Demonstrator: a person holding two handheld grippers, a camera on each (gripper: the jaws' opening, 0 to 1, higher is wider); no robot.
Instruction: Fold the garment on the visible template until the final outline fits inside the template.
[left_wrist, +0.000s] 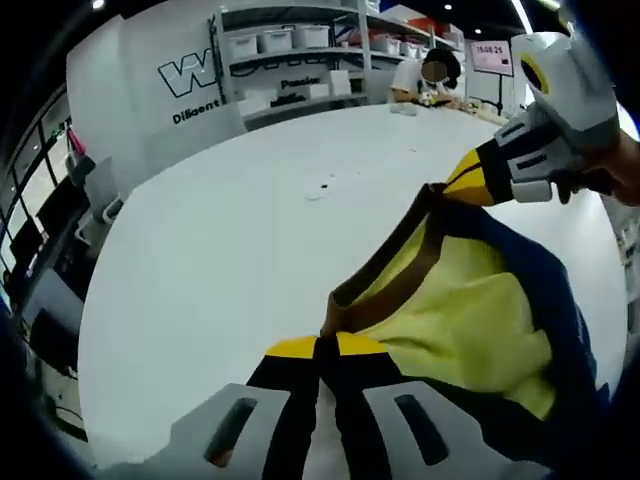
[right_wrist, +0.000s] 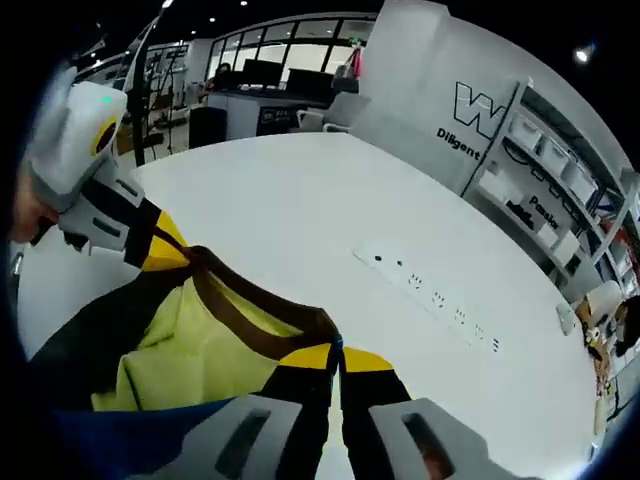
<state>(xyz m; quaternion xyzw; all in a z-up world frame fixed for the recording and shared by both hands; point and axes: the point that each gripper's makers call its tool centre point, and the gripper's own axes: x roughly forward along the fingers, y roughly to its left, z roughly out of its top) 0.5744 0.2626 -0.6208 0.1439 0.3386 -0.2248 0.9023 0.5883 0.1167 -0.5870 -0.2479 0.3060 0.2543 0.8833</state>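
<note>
The left gripper (left_wrist: 318, 350), grey-bodied with black jaws tipped in yellow, has those jaws pressed together on the brown-trimmed edge of the yellow and navy cloth garment (left_wrist: 470, 320), and to its right the right gripper (right_wrist: 336, 362), built the same way, is clamped on the same brown band further along. Between them the trim runs as a fairly taut line, while the rest of the garment hangs and bunches below it, lifted off the large white round table (left_wrist: 220, 260). No template outline can be made out on the bare tabletop, so the first risk, as I judge it, is laying the cloth down off its mark, because the target is not readable from either camera. A second is that each pinch holds only a narrow bite of trim; a sideways tug from one hand could slip the band out and drop the fold in a heap. Farther right in the right gripper view, a flat white socket strip (right_wrist: 435, 297) lies on the table, and a dragged hem could catch it.
</note>
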